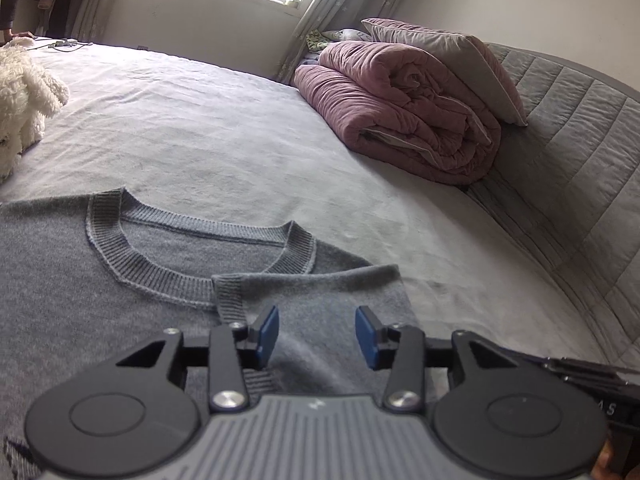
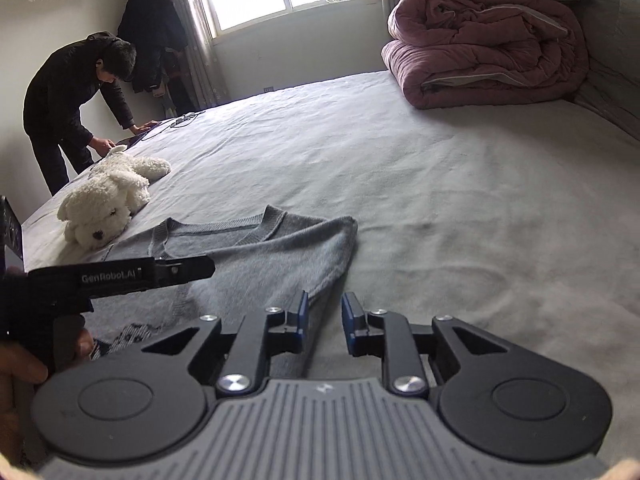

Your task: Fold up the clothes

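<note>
A grey knit sweater [image 1: 120,300] lies flat on the bed, its ribbed collar [image 1: 132,256] facing away from me. One sleeve [image 1: 320,288] is folded in across the chest. My left gripper [image 1: 317,336] hovers just over that folded sleeve, blue pads apart with nothing pinched between them. In the right wrist view the sweater [image 2: 260,252] stretches to the left, and my right gripper [image 2: 325,320] stands open over its right-hand edge, with the fabric below the pads, not clamped. The left tool's black body [image 2: 120,276] reaches in from the left.
A white plush dog [image 2: 108,200] lies beside the sweater's left shoulder. A rolled pink quilt [image 1: 400,112] and pillow [image 1: 452,56] rest against the grey padded headboard [image 1: 580,140]. A person [image 2: 72,100] bends over the bed's far corner. Pale sheet [image 2: 440,200] spreads to the right.
</note>
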